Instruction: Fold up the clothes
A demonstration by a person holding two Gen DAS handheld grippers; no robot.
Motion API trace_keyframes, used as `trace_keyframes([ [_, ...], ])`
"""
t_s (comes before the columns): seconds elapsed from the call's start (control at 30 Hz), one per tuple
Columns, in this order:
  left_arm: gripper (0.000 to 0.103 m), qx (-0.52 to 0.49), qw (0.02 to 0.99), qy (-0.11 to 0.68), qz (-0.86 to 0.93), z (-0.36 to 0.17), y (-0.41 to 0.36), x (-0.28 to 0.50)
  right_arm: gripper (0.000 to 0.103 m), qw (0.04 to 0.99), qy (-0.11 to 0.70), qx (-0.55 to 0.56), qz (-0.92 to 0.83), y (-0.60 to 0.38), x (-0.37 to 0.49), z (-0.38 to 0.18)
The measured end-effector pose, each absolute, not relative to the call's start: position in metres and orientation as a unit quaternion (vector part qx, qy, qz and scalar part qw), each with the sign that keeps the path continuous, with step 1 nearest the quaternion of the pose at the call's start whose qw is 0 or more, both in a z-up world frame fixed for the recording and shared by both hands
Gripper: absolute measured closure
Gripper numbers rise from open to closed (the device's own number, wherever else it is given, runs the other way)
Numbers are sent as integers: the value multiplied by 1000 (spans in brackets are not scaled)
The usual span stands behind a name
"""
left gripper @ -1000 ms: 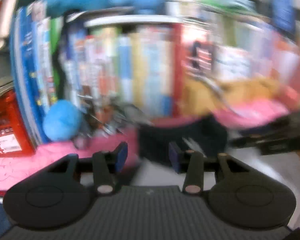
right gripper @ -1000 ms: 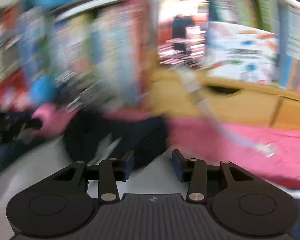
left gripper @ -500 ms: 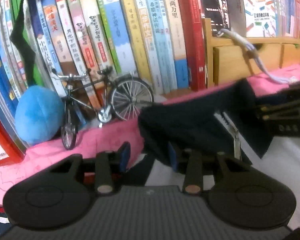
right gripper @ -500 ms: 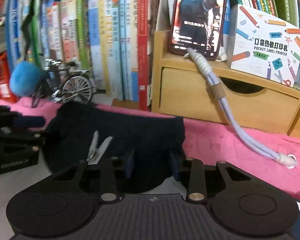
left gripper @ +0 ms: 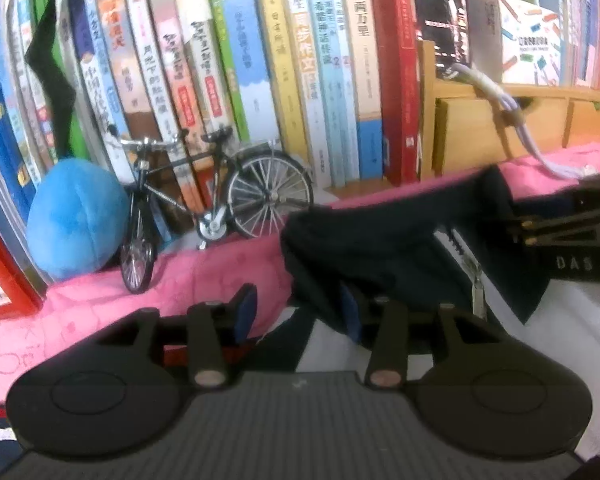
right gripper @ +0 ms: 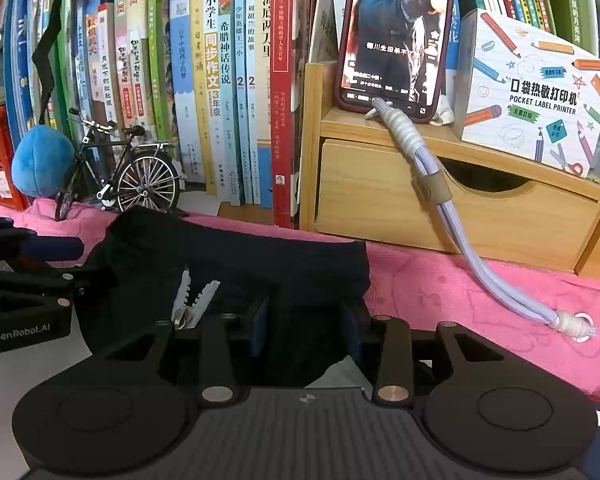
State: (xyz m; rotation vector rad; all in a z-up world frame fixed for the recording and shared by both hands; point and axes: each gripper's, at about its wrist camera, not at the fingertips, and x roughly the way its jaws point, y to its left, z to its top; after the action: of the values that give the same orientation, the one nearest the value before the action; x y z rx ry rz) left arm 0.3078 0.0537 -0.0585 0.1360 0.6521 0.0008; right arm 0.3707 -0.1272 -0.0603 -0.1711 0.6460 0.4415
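Left gripper [left gripper: 296,312] jaws just widened, apart, dark jacket [left gripper: 400,240] edge between. Right gripper [right gripper: 306,330] at 3 o'clock, clamped on jacket fold.

Home study corner, likely a child's desk. Row of upright paperback books [right gripper: 220,92] with Chinese spines along the back. Wooden desktop organiser with drawers [right gripper: 440,208]; phone [right gripper: 396,32] propped on top, screen lit, braided charging cable [right gripper: 480,248] trailing down. Pocket label printer box [right gripper: 536,92] beside. Model bicycle [left gripper: 204,208], blue plush toy [left gripper: 76,220], pink cloth [right gripper: 460,292] over the surface.
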Motion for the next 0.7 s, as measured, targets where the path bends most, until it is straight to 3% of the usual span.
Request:
trace_keyframes([
  [0.13, 53, 46, 945, 324, -3, -59, 61, 310, 62, 921, 315, -81, 216, -127, 370, -60],
  [0.23, 39, 12, 943, 332, -2, -59, 72, 315, 62, 920, 316, -79, 216, -128, 371, -60],
  [0.4, 34, 5, 942, 336, 4, -58, 74, 318, 61, 920, 316, -77, 217, -128, 370, -60],
  [0.5, 24, -3, 940, 342, 9, -59, 78, 325, 58, 920, 318, -76, 218, -127, 373, -60],
  [0.57, 4, 4, 936, 349, 35, -60, 78, 331, 47, 919, 319, -74, 219, -126, 375, -60],
  [0.6, 5, 10, 935, 352, 47, -59, 77, 332, 34, 920, 322, -80, 207, -124, 376, -60],
  [0.67, 22, 10, 931, 358, 65, -46, 72, 322, 5, 923, 328, -91, 182, -120, 379, -61],
  [0.7, 24, -10, 936, 347, 58, -36, 70, 309, 1, 924, 334, -85, 167, -124, 376, -56],
])
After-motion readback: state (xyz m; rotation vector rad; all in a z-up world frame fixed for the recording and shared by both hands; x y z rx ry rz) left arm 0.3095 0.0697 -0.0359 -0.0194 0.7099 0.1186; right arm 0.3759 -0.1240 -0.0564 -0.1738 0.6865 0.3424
